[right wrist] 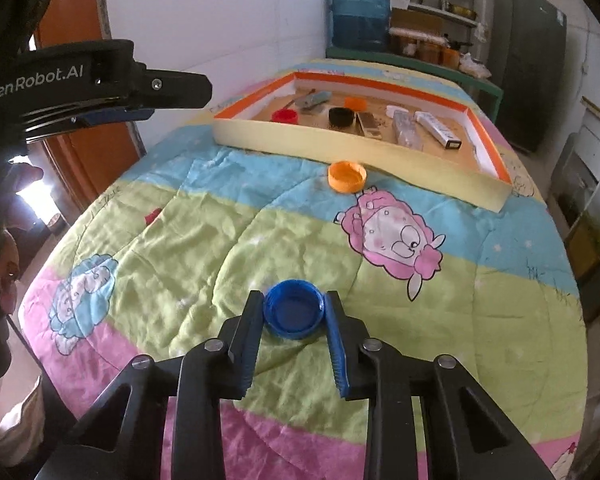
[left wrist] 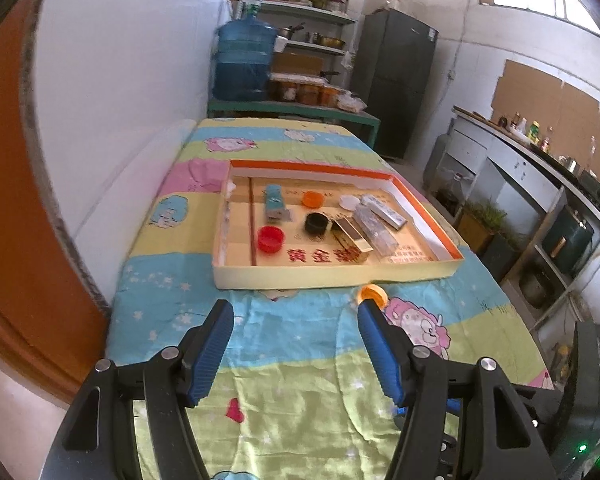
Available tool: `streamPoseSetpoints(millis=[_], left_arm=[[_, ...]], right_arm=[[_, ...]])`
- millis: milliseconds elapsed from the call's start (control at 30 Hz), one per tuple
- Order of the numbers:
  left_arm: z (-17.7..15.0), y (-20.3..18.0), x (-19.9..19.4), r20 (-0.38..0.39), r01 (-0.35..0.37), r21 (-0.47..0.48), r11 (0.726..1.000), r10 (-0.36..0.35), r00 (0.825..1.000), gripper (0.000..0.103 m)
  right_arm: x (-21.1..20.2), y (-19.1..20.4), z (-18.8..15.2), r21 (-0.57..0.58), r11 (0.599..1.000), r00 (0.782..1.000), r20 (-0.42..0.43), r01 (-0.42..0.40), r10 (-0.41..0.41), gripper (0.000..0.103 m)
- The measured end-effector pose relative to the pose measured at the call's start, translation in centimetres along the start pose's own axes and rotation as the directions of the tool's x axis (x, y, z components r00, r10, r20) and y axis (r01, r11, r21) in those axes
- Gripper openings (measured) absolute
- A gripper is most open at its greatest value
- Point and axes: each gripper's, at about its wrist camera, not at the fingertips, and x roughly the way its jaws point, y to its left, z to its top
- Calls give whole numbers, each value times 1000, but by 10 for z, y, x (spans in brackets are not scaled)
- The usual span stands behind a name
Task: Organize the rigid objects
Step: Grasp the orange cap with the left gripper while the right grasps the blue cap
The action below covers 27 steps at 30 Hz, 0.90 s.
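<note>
A shallow cardboard tray (left wrist: 332,274) (right wrist: 340,142) with an orange inner rim lies on the cartoon quilt. It holds red (left wrist: 271,239), black (left wrist: 316,223), orange (left wrist: 313,199) and white (left wrist: 349,201) caps and several small boxes. An orange cap (left wrist: 374,293) (right wrist: 347,176) lies on the quilt just in front of the tray. My left gripper (left wrist: 296,312) is open and empty above the quilt, short of the tray; its right fingertip overlaps the orange cap in view. My right gripper (right wrist: 294,298) is shut on a blue cap (right wrist: 294,314), low over the quilt.
The quilt-covered table (right wrist: 220,240) stands against a white wall on the left. A blue water jug (left wrist: 242,60), shelves and a dark fridge (left wrist: 396,80) stand behind it. A counter (left wrist: 540,168) runs along the right. The left gripper's body (right wrist: 100,80) hangs at the right view's upper left.
</note>
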Motion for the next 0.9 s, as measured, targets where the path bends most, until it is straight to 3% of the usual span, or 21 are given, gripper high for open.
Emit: streamPoseSetpoints(millis=[200,333,667,900], left_arm=[[-1,-39,35,-88,70,135,988,-59,994,64],[-3,-62,65,-144,98,174,980,-74,987,64],[3,-73,115,-202,38,161,986,-5,979,64],[3,-74,124,-213,24,160,987,11,977,62]], right_arm=[[-11,-23,2,68,997,998,47,36,-40,31],[-19,-46,-1,114,990,994,65,83,-91,31],[-30,-78,-8,182,978,991,73,96,-111,31],[-36,-84,-6,203,977,991,98,68,-90,31]])
